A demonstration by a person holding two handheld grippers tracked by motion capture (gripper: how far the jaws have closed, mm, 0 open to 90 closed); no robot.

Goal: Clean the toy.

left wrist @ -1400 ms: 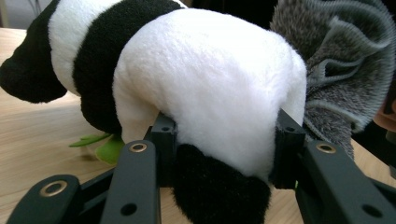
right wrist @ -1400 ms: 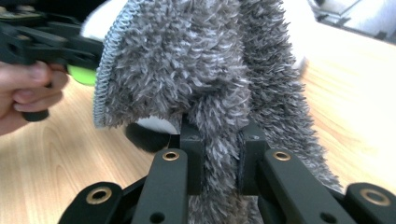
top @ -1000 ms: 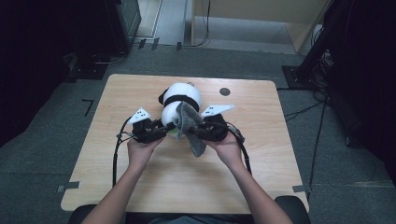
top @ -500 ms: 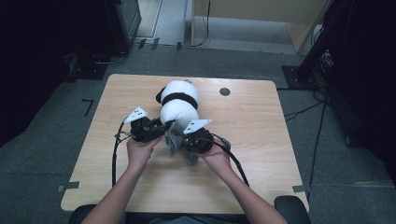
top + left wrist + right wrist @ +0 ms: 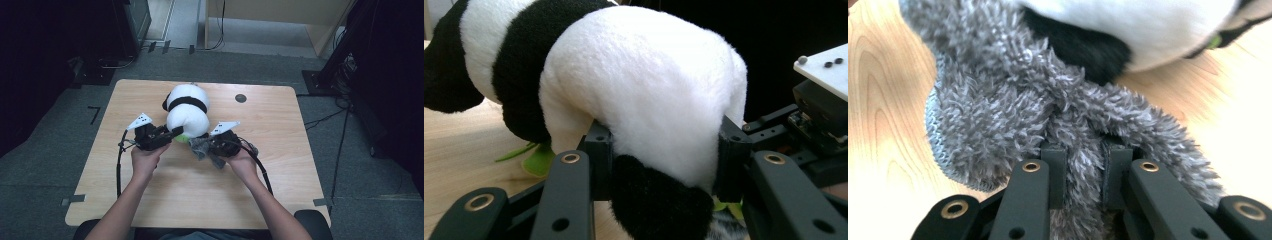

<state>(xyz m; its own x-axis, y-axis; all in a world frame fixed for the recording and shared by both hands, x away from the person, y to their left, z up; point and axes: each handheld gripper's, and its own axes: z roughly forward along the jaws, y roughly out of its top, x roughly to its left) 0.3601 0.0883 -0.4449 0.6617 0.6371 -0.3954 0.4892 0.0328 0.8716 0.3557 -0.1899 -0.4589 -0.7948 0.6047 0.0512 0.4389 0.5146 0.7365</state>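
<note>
A black and white plush panda (image 5: 185, 112) lies in the middle of the wooden table (image 5: 280, 185), with a bit of green under it. My left gripper (image 5: 176, 133) comes at its near end from the left; in the left gripper view its pads (image 5: 599, 150) squeeze the panda's white rump (image 5: 659, 95) above a black leg. A fuzzy grey cloth (image 5: 200, 147) lies against the panda's near right side. My right gripper (image 5: 210, 147) is shut on a twisted strand of the grey cloth (image 5: 1083, 145) in the right gripper view.
A small dark round disc (image 5: 240, 98) sits on the table toward the far right. Cables trail from both grippers toward the table's near edge. Dark equipment and stands surround the table on the floor.
My right gripper has moved left and nearer with the grey cloth, from the panda's right side to its near end. The left gripper has stayed at the panda.
</note>
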